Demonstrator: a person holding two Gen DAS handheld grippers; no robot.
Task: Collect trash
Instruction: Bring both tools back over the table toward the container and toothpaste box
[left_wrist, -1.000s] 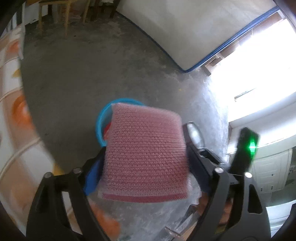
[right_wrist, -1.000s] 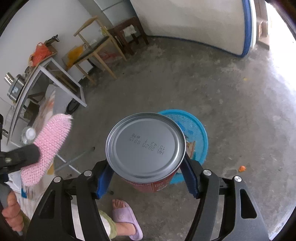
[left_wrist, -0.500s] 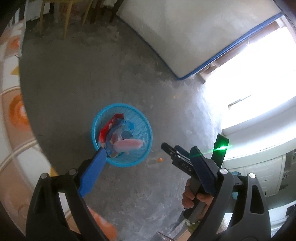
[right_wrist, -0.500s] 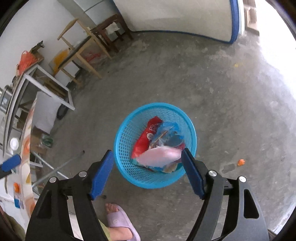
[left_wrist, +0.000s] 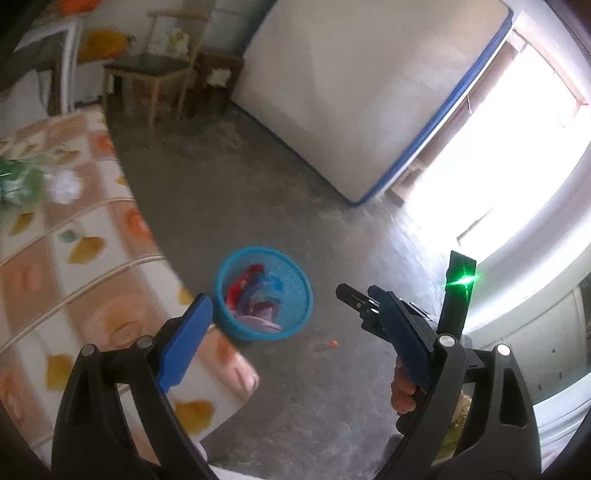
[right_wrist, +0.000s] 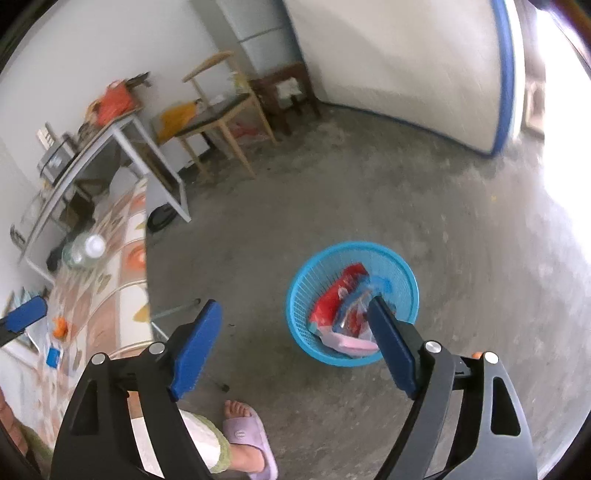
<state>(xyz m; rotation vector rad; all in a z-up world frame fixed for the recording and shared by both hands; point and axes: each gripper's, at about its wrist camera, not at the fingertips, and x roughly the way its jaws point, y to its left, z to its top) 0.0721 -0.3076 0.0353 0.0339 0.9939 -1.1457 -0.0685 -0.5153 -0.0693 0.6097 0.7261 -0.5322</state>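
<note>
While both tools hang above the floor with nothing between their blue pads, the collecting appears to sit between one drop and the next pick. The right gripper (right_wrist: 293, 341) is released, and its jaws have just been opening wider, with only bare concrete floor (right_wrist: 406, 206) and the edge of the basket showing in the gap. The left gripper (left_wrist: 291, 334) is likewise spread and empty. Close below the right tool, a foot in a lilac slipper (right_wrist: 249, 441) stands on the floor, so the person is standing right by the table edge.

Just ahead of and below both tools sits the blue basket (right_wrist: 406, 269), on the floor beside the corner of the table with the orange-patterned cloth (left_wrist: 92, 258). In the right wrist view its near rim is partly behind the right-hand pad. Inside it lies the trash: a red packet (right_wrist: 341, 291), clear plastic and a pink piece (right_wrist: 351, 343).

Farther off to the left, on the tablecloth, a clear bottle with a white cap (right_wrist: 86, 249) and something green (left_wrist: 16, 182), blurred, seem likely next candidates. Beyond stand wooden chairs (right_wrist: 218, 114) and a mattress (left_wrist: 354, 85) leaning upright.
</note>
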